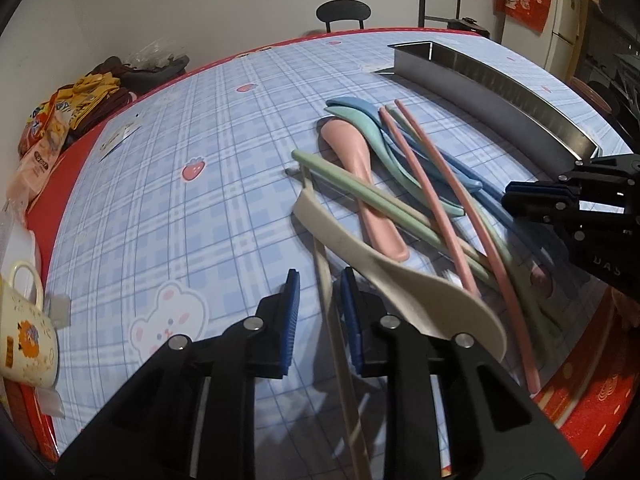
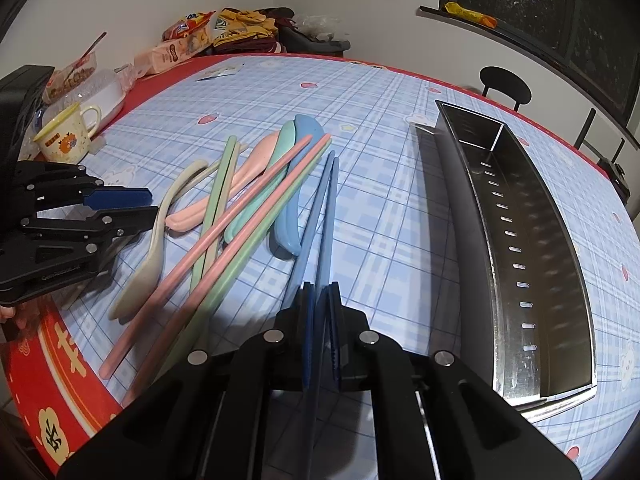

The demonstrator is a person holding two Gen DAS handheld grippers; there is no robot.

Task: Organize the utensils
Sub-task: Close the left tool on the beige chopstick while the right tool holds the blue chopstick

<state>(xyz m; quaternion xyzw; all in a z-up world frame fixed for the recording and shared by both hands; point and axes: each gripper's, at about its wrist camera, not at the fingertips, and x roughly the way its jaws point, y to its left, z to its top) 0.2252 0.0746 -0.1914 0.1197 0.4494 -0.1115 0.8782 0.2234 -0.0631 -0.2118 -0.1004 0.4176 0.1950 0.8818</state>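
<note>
**Both grippers at the utensil pile, holder standing empty**

The left gripper [image 1: 320,312] points down at the near edge of the pile. A cream chopstick [image 1: 326,300] runs between its blue pads, which stand a little apart and do not visibly press on it. The cream spoon [image 1: 400,276] lies just beside the right-hand pad, its bowl over that finger.

The right gripper [image 2: 321,320] has its fingers together, clamped on the pair of blue chopsticks [image 2: 320,216], whose far ends reach into the pile.

On the blue plaid tablecloth [image 1: 180,220] the pink spoon [image 1: 360,184], teal spoon [image 2: 256,200], blue spoon [image 2: 298,184], pink chopsticks [image 1: 424,184] and green chopsticks [image 2: 218,208] lie crossed over one another. The long steel utensil holder [image 2: 532,248] stands well apart at the right, showing only its slotted bottom.
</note>
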